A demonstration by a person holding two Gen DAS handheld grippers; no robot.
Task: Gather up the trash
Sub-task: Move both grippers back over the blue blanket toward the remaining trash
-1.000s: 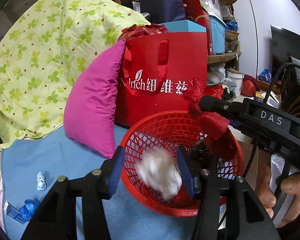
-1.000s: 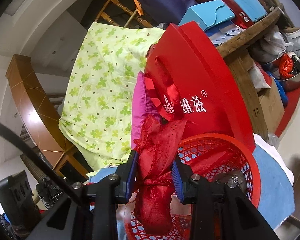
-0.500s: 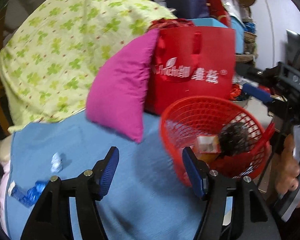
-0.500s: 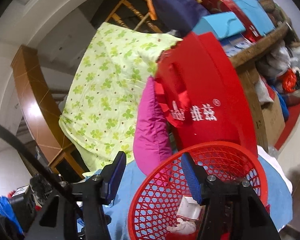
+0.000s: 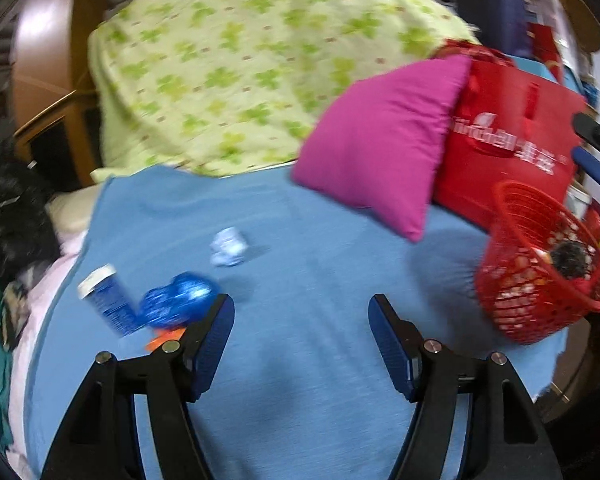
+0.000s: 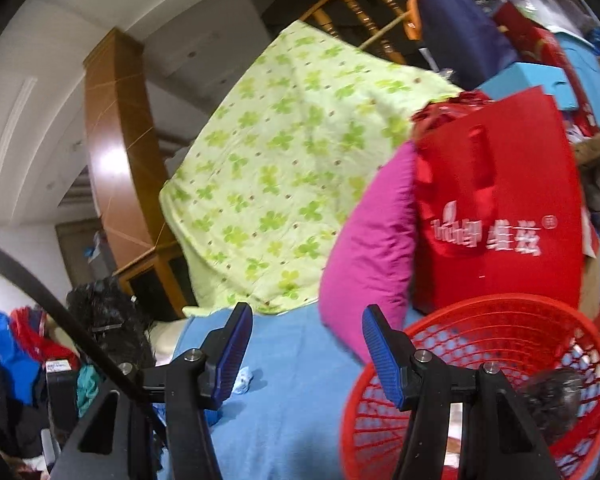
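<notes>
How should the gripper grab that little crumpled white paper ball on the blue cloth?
Probably from straight above, with the open left gripper closing across the middle of the paper ball. It is a small, roundish wad lying loose on the flat blue cloth, with clear cloth all around it, so any side should work. The shiny blue wrapper sits apart from it, nearer the jaws.

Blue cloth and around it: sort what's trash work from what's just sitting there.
Job:
red basket
crumpled white paper
blue foil wrapper
blue-and-white tube
orange scrap

Bystanders:
pink pillow
red gift bag
green clover quilt
</notes>
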